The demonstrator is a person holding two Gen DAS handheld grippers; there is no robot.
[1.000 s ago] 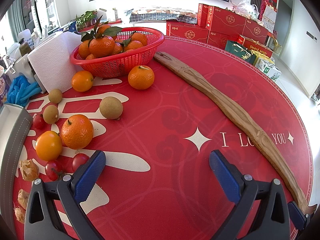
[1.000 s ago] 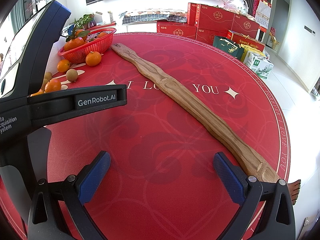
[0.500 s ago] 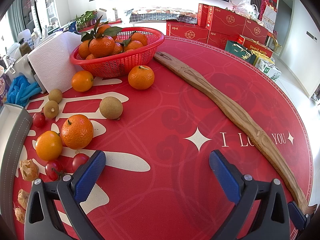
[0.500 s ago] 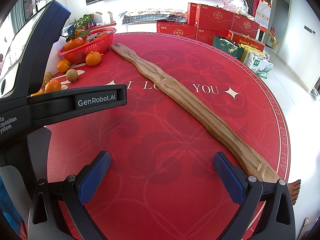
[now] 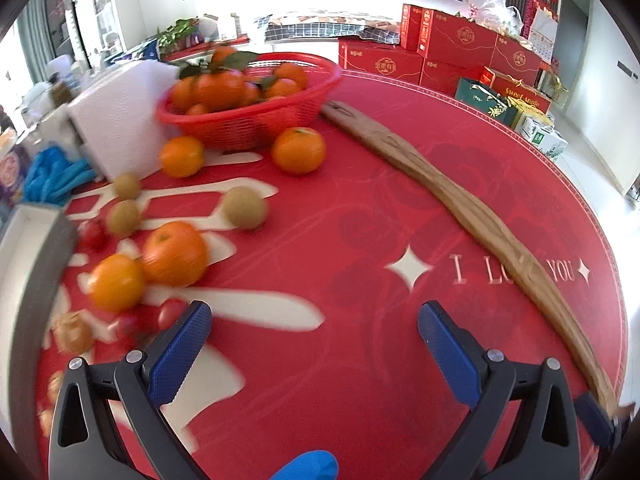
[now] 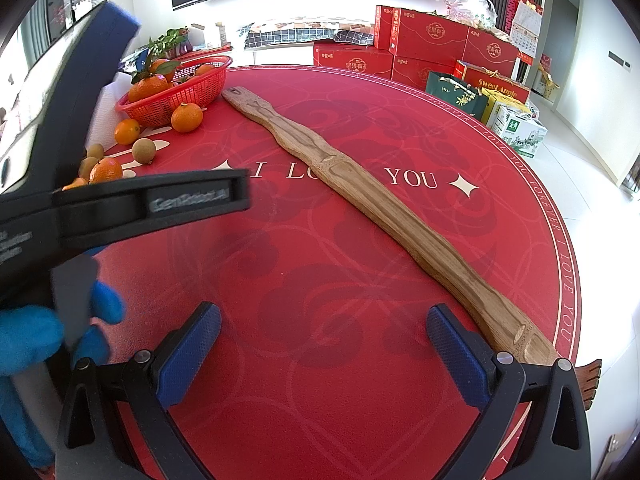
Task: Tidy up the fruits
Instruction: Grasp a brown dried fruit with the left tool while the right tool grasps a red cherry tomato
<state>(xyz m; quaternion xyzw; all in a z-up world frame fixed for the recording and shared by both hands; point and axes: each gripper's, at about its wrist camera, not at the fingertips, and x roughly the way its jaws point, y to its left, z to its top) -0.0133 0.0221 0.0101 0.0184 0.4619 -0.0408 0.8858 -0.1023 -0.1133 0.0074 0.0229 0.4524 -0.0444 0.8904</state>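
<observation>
- Left gripper: jaws spread wide with nothing between them, over the red desk just right of the loose fruit.
- Right gripper: jaws also wide apart and empty, over bare red cloth well away from the fruit; the left gripper's black body crosses the left of its view.
- Basket: one, red, at the far left of the desk, piled with leafy oranges; the picture is too blurred to count them.
- Loose oranges: four on the desk. Two sit just in front of the basket, a smaller one to the left and a larger one to the right. Two more lie touching each other nearer the left gripper.
- Brown round fruits: three, one between the orange pairs, two farther left.
- Cherry tomatoes: at least three small red ones, blurred, one just beside the left gripper's left jaw.
- Wooden strip: one long wavy piece lying diagonally from beside the basket to the desk's near right edge.
- Paper towel: one white block left of the basket.
</observation>
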